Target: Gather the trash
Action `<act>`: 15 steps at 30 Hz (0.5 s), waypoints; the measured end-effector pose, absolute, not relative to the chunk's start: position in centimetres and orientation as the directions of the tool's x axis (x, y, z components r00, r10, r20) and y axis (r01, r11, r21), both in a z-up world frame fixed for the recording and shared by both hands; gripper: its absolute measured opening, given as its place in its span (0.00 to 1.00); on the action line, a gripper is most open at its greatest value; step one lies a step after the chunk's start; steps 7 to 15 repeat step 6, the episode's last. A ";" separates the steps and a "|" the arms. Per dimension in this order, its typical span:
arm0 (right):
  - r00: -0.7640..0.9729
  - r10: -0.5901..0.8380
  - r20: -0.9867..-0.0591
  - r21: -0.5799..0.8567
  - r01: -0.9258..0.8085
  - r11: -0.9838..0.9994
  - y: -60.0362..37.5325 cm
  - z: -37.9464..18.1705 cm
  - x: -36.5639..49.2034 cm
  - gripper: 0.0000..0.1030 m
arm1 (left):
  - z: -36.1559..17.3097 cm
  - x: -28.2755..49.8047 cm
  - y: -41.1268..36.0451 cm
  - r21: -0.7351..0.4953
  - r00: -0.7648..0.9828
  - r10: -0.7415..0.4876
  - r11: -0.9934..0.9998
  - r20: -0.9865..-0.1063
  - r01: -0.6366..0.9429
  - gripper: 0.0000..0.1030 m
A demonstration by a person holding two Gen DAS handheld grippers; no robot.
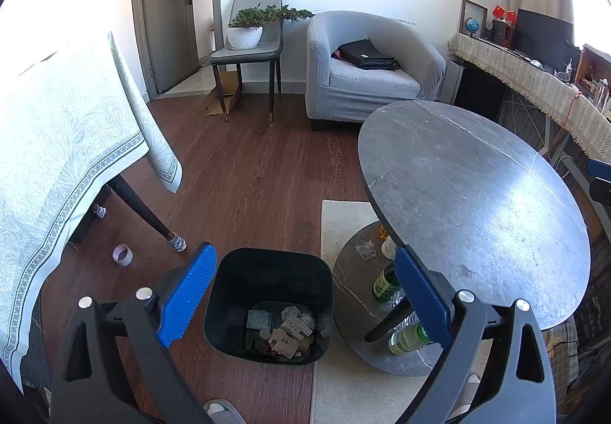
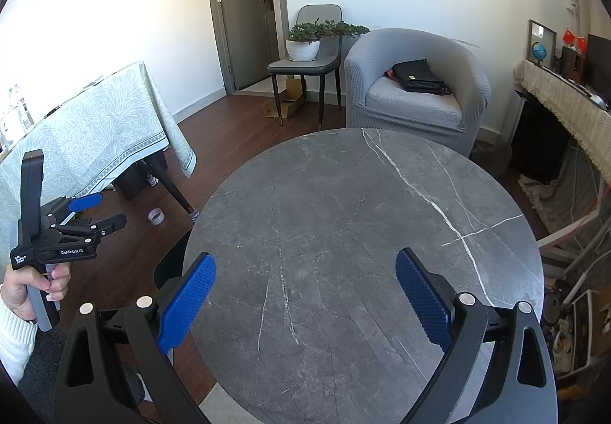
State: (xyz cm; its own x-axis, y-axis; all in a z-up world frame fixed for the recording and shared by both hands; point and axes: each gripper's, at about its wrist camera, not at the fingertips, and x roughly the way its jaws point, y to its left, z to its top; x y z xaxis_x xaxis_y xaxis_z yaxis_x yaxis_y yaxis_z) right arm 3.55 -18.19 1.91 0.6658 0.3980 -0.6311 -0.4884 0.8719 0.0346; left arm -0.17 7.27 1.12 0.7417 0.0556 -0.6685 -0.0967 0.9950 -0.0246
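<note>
A black trash bin (image 1: 269, 303) stands on the wood floor beside the round grey marble table (image 1: 473, 202). It holds crumpled paper, small cartons and a blue packet (image 1: 284, 330). My left gripper (image 1: 305, 271) hangs open and empty above the bin. It also shows at the left of the right wrist view (image 2: 101, 212), held in a hand. My right gripper (image 2: 305, 279) is open and empty above the bare marble tabletop (image 2: 362, 233). A roll of tape (image 1: 122, 255) lies on the floor near a table leg.
Bottles (image 1: 385, 280) and a crumpled tissue (image 1: 366, 250) sit on the table's lower shelf. A cloth-covered table (image 1: 57, 164) stands left. A grey armchair (image 1: 366, 68) with a black bag, a chair with a potted plant (image 1: 248, 30) and a sideboard (image 1: 534, 80) stand behind. A pale rug (image 1: 343, 366) lies under the round table.
</note>
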 end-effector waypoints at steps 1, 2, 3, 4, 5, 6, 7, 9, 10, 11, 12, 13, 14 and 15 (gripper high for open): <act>0.666 0.398 -0.631 0.034 -0.488 0.872 -18.2 1.9 3.5 0.93 | 1.1 -0.2 7.3 -0.026 0.742 0.056 0.995 -0.669 -0.098 0.94; 0.666 0.398 -0.631 0.034 -0.488 0.872 -18.2 1.9 3.5 0.93 | 1.1 -0.2 7.4 -0.026 0.741 0.057 0.995 -0.669 -0.100 0.94; 0.666 0.397 -0.631 0.034 -0.488 0.872 -18.2 1.9 3.5 0.93 | 1.1 -0.1 7.4 -0.025 0.740 0.059 0.994 -0.670 -0.102 0.94; 0.666 0.397 -0.631 0.034 -0.488 0.872 -18.2 1.9 3.5 0.93 | 1.0 -0.1 7.4 -0.024 0.739 0.061 0.994 -0.671 -0.104 0.94; 0.666 0.398 -0.631 0.035 -0.488 0.872 -18.2 1.9 3.5 0.93 | 1.0 -0.1 7.4 -0.023 0.738 0.062 0.994 -0.672 -0.104 0.94; 0.666 0.397 -0.631 0.034 -0.488 0.872 -18.2 1.9 3.5 0.93 | 1.0 -0.1 7.3 -0.022 0.738 0.062 0.994 -0.672 -0.103 0.94; 0.666 0.397 -0.631 0.034 -0.488 0.872 -18.2 1.9 3.5 0.93 | 1.0 -0.1 7.3 -0.022 0.738 0.062 0.994 -0.672 -0.103 0.94; 0.666 0.397 -0.631 0.034 -0.488 0.872 -18.2 1.9 3.5 0.93 | 1.0 -0.1 7.3 -0.022 0.738 0.062 0.994 -0.672 -0.103 0.94; 0.666 0.397 -0.631 0.034 -0.488 0.872 -18.2 1.9 3.5 0.93 | 1.0 -0.1 7.3 -0.022 0.738 0.062 0.994 -0.672 -0.103 0.94; 0.666 0.397 -0.631 0.034 -0.488 0.872 -18.2 1.9 3.5 0.93 | 1.0 -0.1 7.3 -0.022 0.738 0.062 0.994 -0.672 -0.103 0.94; 0.666 0.397 -0.631 0.034 -0.488 0.872 -18.2 1.9 3.5 0.93 | 1.0 -0.1 7.3 -0.022 0.738 0.062 0.994 -0.672 -0.103 0.94; 0.666 0.397 -0.631 0.034 -0.488 0.872 -18.2 1.9 3.5 0.93 | 1.0 -0.1 7.3 -0.022 0.738 0.062 0.994 -0.672 -0.103 0.94; 0.666 0.397 -0.631 0.034 -0.488 0.872 -18.2 1.9 3.5 0.93 | 1.0 -0.1 7.3 -0.022 0.738 0.062 0.994 -0.672 -0.103 0.94; 0.666 0.397 -0.631 0.034 -0.488 0.872 -18.2 1.9 3.5 0.93 | 1.0 -0.1 7.3 -0.022 0.738 0.062 0.994 -0.672 -0.103 0.94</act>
